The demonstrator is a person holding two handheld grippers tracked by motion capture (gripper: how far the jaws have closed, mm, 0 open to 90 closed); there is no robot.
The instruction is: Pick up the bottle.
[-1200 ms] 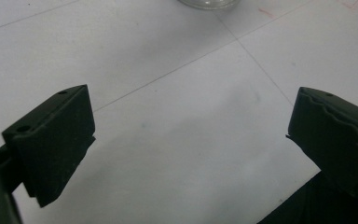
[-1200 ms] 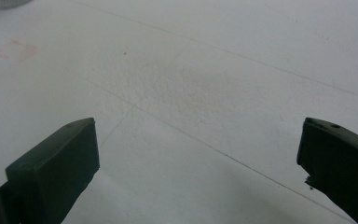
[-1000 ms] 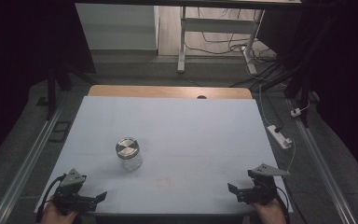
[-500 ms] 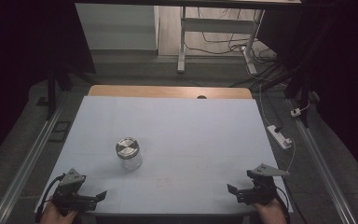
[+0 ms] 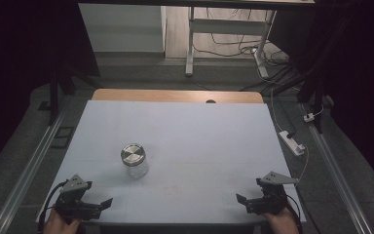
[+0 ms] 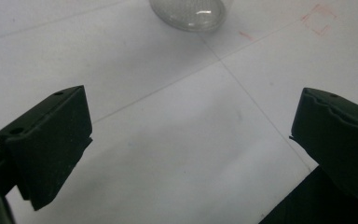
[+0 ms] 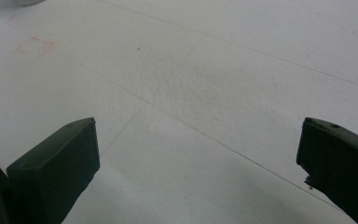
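White-covered table [image 5: 199,146], a strip of bare wood showing along its far edge. One thing stands on it: a small clear glass jar [image 5: 135,160] with a shiny metal lid [image 5: 133,152], upright, left of centre and in the nearer half of the table. Nothing touches it.

Left gripper [image 5: 97,204] sits at the near left corner, held in a hand [image 5: 61,223] that comes in from the bottom edge. Jaws point inward across the table and stand wide apart with nothing between them. In the left gripper view the two black jaws frame bare white surface, and the rounded bottom of the jar [image 6: 189,11] shows at the top edge, ahead of the jaws and well clear of them. Thin pencil lines cross the sheet there, and a faint red square mark [image 6: 320,19] lies off to the right of the jar.

Right gripper [image 5: 246,204] is at the near right corner, in the other hand [image 5: 281,223], a cable trailing off it. Its jaws are also spread wide and hold nothing. The right gripper view has plain white surface between the jaws, more thin lines, a faint red square [image 7: 35,45] upper left.

The two grippers are well apart from each other, the jar nearer the left one.

Beyond the table: dark floor, a white power strip [image 5: 292,142] to the right, cables and metal legs further back.
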